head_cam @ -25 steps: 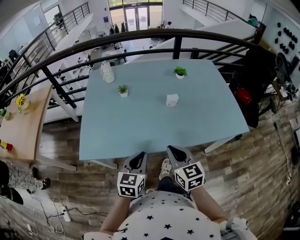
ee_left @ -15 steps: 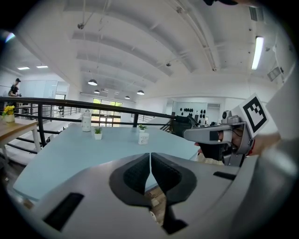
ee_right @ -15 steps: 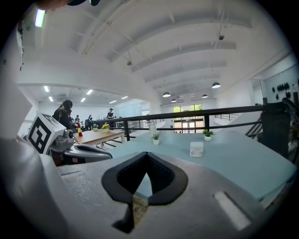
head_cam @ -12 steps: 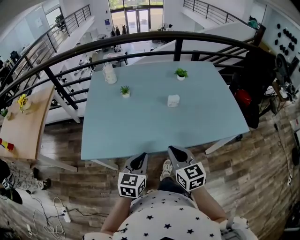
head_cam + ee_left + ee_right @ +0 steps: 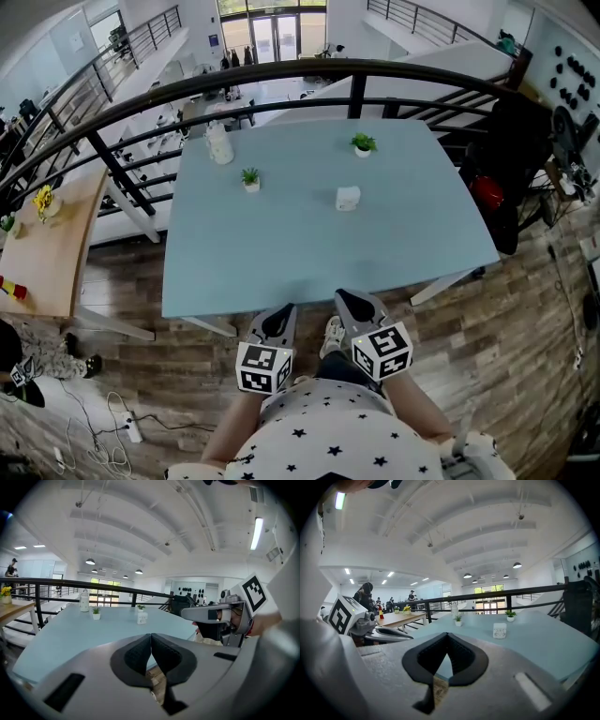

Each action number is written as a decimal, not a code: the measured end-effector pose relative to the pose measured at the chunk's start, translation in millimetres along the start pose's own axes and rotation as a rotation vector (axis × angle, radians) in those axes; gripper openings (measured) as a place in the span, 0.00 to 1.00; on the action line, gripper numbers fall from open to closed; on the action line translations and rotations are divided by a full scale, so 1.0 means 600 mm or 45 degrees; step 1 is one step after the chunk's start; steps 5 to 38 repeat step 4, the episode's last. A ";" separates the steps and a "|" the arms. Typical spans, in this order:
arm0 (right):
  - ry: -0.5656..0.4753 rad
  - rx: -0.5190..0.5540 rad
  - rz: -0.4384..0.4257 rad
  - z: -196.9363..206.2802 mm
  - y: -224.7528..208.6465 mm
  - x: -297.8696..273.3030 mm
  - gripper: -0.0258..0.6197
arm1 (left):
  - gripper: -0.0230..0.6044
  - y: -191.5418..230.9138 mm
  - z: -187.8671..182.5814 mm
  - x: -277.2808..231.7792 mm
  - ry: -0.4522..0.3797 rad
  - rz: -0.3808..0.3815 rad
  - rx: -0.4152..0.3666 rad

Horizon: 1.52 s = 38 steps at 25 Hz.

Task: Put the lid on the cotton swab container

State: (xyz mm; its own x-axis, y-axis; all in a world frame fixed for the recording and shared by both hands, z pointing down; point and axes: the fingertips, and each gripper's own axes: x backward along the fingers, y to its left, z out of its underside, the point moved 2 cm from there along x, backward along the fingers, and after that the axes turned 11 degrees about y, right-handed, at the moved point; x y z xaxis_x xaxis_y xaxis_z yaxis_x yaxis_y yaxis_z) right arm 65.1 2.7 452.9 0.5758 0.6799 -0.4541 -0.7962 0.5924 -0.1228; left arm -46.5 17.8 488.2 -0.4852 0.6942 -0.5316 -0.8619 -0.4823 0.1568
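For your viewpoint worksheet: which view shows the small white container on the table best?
The right gripper view: the small white container is largest, front face visible. The head view shows it tiny from above; the left gripper view, small and distant.

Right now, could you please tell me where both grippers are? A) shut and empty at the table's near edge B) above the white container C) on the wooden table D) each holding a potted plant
A: left gripper and right gripper, shut and empty, sit at the near edge of the blue table.
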 end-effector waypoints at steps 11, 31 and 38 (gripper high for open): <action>0.002 -0.004 0.002 -0.002 -0.003 -0.004 0.05 | 0.04 0.004 -0.004 -0.004 0.008 0.000 0.001; 0.002 -0.004 0.002 -0.002 -0.003 -0.004 0.05 | 0.04 0.004 -0.004 -0.004 0.008 0.000 0.001; 0.002 -0.004 0.002 -0.002 -0.003 -0.004 0.05 | 0.04 0.004 -0.004 -0.004 0.008 0.000 0.001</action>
